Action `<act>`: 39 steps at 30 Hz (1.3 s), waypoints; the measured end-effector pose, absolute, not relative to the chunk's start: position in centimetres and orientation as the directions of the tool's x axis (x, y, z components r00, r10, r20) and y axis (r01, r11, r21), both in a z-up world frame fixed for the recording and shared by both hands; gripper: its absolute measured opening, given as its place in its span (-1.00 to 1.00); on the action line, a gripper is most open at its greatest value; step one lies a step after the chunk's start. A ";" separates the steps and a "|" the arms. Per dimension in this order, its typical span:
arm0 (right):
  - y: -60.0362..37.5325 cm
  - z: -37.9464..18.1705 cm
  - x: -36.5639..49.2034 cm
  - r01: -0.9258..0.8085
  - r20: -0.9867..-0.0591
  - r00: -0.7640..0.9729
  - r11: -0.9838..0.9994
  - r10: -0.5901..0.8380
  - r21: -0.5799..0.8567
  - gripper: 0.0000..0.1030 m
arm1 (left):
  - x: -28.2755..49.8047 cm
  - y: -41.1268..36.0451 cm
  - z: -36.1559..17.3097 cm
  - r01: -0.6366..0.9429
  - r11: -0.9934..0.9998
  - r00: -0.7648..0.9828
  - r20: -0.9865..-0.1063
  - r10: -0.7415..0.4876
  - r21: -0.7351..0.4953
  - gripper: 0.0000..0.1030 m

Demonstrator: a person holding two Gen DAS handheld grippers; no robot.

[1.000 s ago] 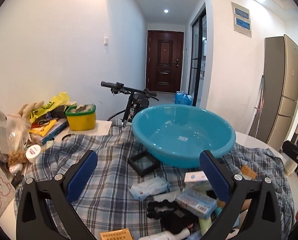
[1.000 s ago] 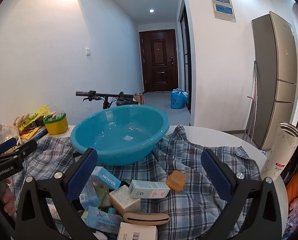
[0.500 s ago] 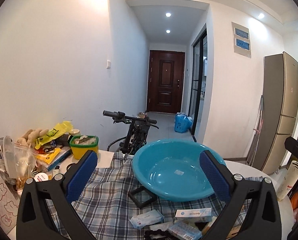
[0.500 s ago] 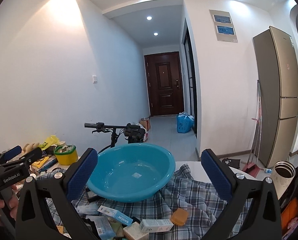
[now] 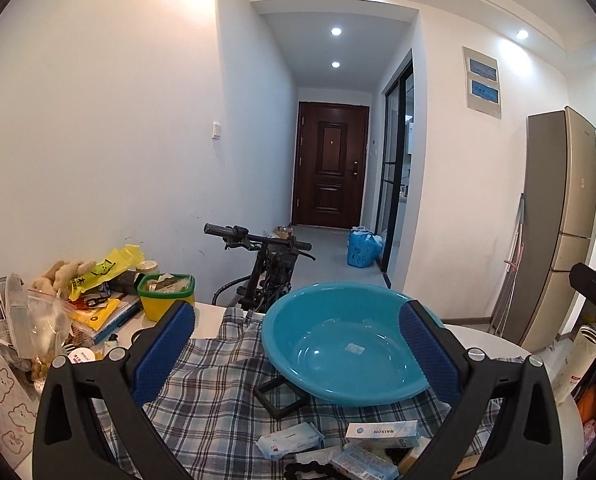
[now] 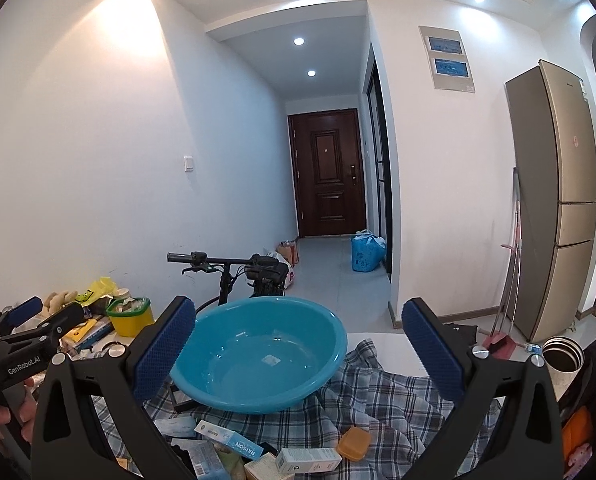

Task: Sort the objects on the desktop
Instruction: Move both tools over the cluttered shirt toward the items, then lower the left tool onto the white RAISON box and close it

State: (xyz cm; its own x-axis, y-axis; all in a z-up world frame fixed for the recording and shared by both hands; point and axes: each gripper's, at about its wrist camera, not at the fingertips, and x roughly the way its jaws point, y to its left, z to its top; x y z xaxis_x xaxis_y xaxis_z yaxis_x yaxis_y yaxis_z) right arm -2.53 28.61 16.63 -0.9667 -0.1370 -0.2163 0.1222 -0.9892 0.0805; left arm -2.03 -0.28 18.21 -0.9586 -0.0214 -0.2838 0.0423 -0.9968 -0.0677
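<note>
An empty blue basin [image 5: 343, 354] sits on a plaid cloth [image 5: 214, 400] on the table; it also shows in the right wrist view [image 6: 258, 354]. Small boxes and packets lie in a heap in front of it: a white-blue RAISON box [image 5: 381, 429], a wipes packet [image 5: 290, 439], an orange soap-like block [image 6: 353, 443], a white box [image 6: 307, 460]. My left gripper [image 5: 296, 348] is open and empty, raised above the heap. My right gripper [image 6: 298, 344] is open and empty, also raised. The left gripper shows at the left edge of the right wrist view [image 6: 26, 332].
A yellow tub with a green rim [image 5: 166, 295], books, bags and a plush toy clutter the table's left side. A steel thermos [image 6: 557, 364] stands at the right. A black frame [image 5: 280, 394] lies by the basin. A bicycle [image 5: 266, 264] stands behind the table.
Both grippers have lifted and tilted upward, so the heap of small items has slid toward the bottom of both views. Both stay open and empty.
</note>
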 end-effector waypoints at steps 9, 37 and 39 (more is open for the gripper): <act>28.9 14.7 -3.6 0.108 -0.304 -0.945 -0.993 -0.120 0.055 1.00 | -3.5 0.0 15.8 0.005 -0.998 -0.924 -0.382 0.018 -0.061 1.00; 30.8 6.9 -4.7 0.054 -0.523 -0.848 -0.996 -0.082 0.069 1.00 | -5.1 2.3 8.2 -0.051 -0.998 -0.804 -0.592 0.053 -0.020 1.00; 30.6 6.7 -4.8 0.059 -0.529 -0.844 -0.996 -0.084 0.064 1.00 | -5.2 2.2 7.9 -0.094 -0.992 -0.786 -0.605 0.127 -0.085 1.00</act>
